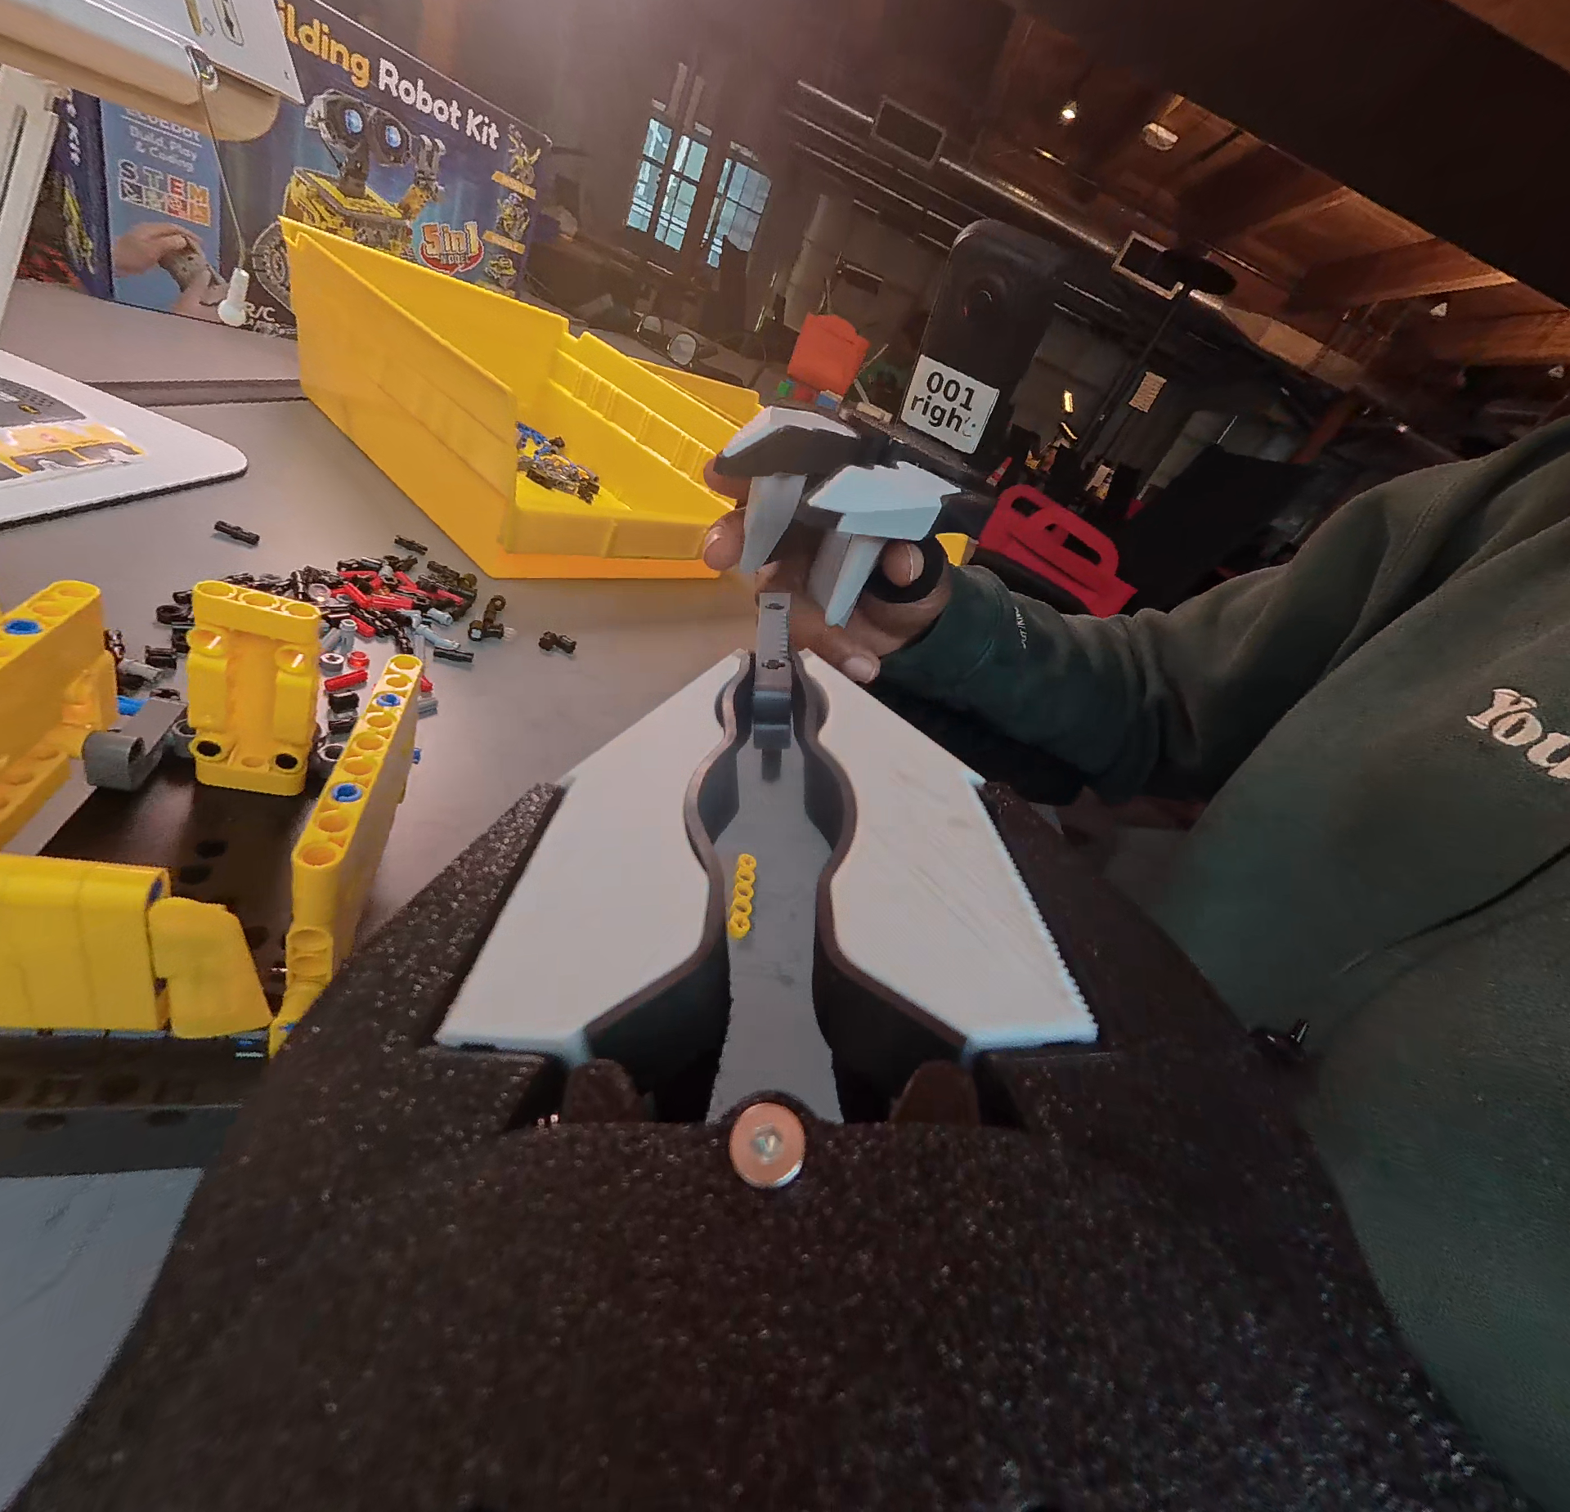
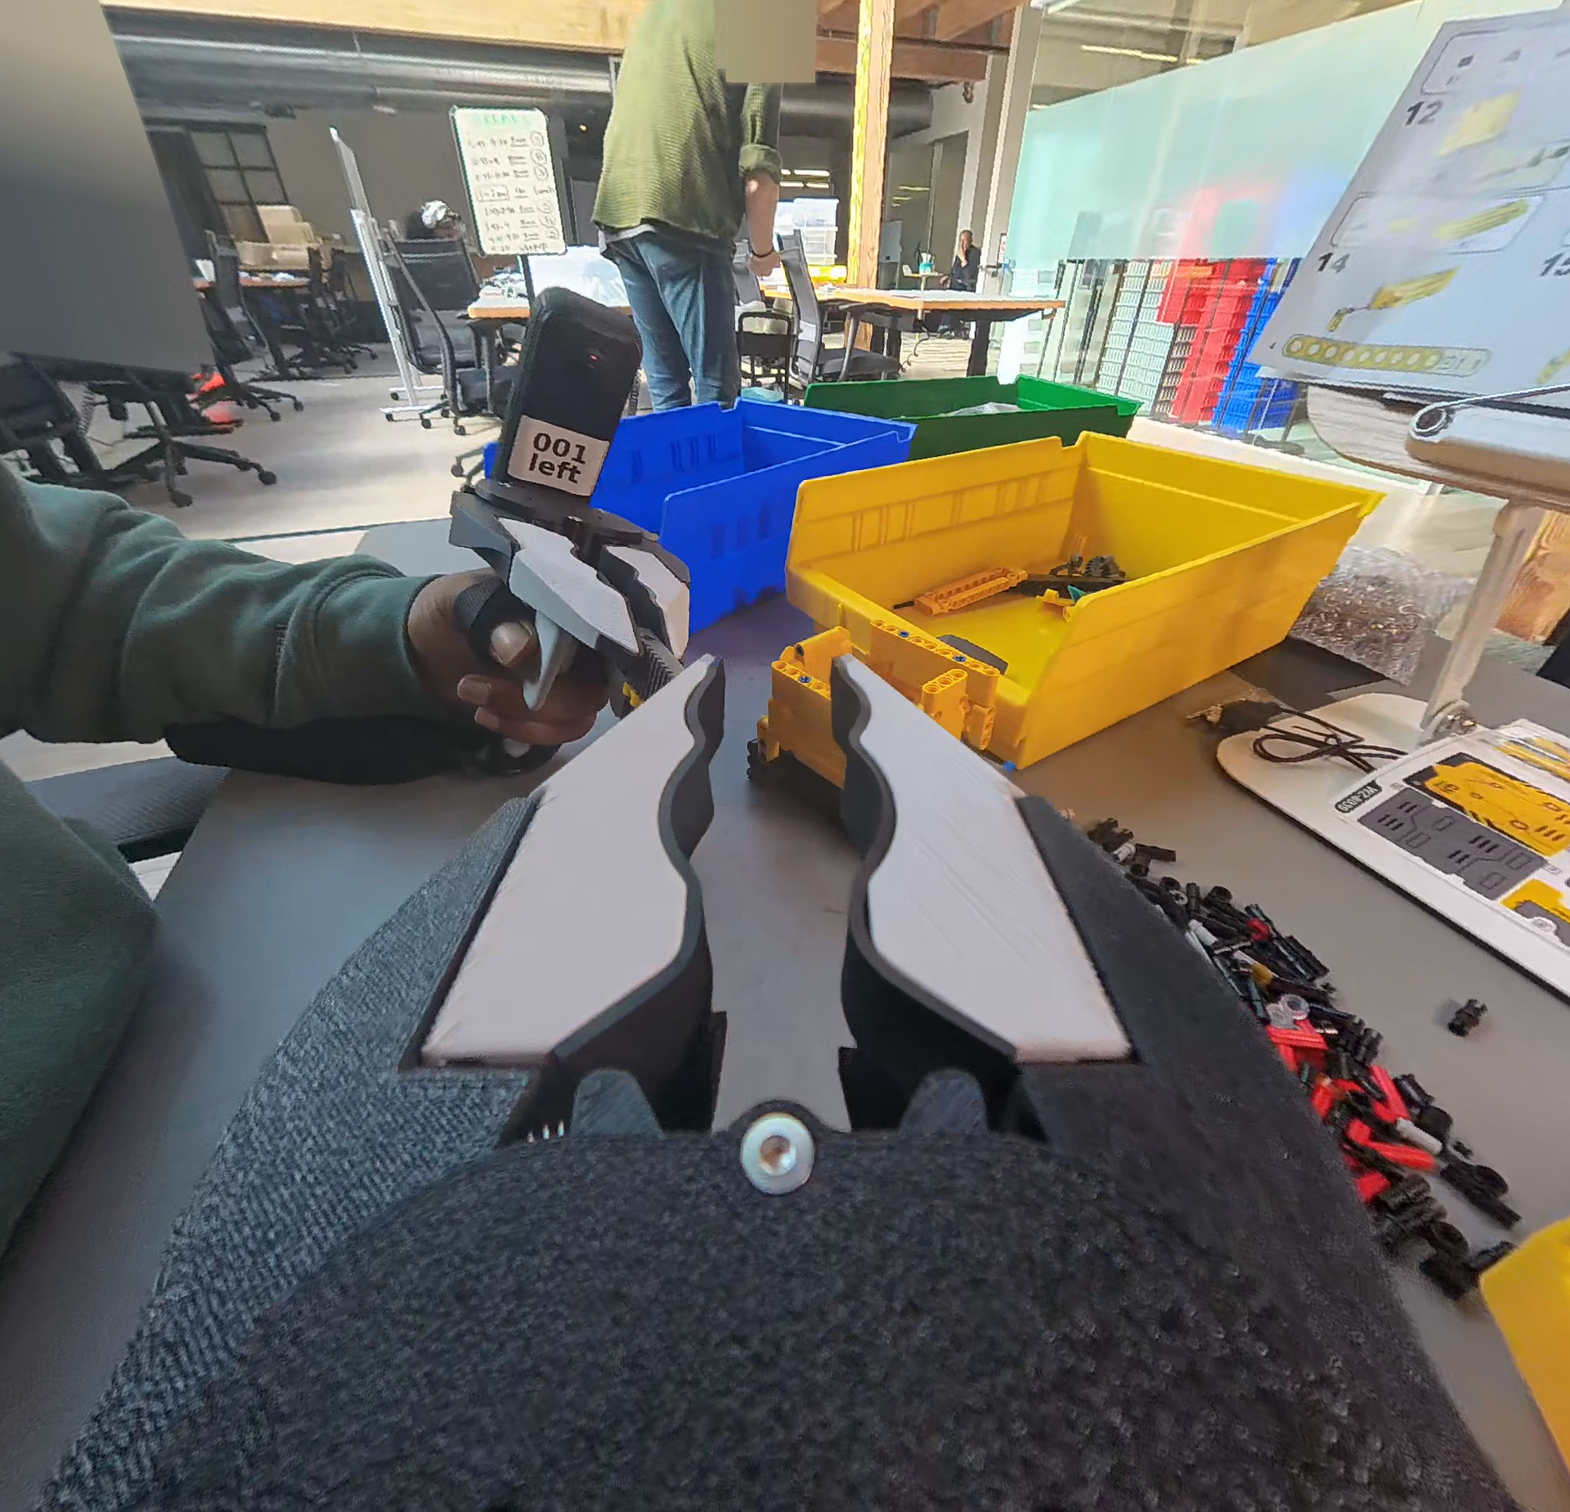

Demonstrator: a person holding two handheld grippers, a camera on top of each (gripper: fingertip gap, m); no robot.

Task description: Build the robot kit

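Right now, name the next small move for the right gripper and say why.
Probably shift the right gripper slightly left: its jaws stand open and empty, while the left gripper is shut on a grey toothed bar just beside the right one's left fingertip.

- Left gripper (image 1: pixel 771 673): matt white ribbed plastic fingers (image 1: pixel 646 876), rough black foam body.
- Gear rack (image 1: pixel 775 647): dark grey plastic, toothed.
- Yellow bin (image 2: pixel 858 571): smooth glossy plastic.
- Table (image 2: pixel 280 876): matt grey, smooth.
- Sleeve (image 1: pixel 1104 664): soft green fleece cloth.
- Instruction sheet (image 2: pixel 1444 825): glossy printed paper.
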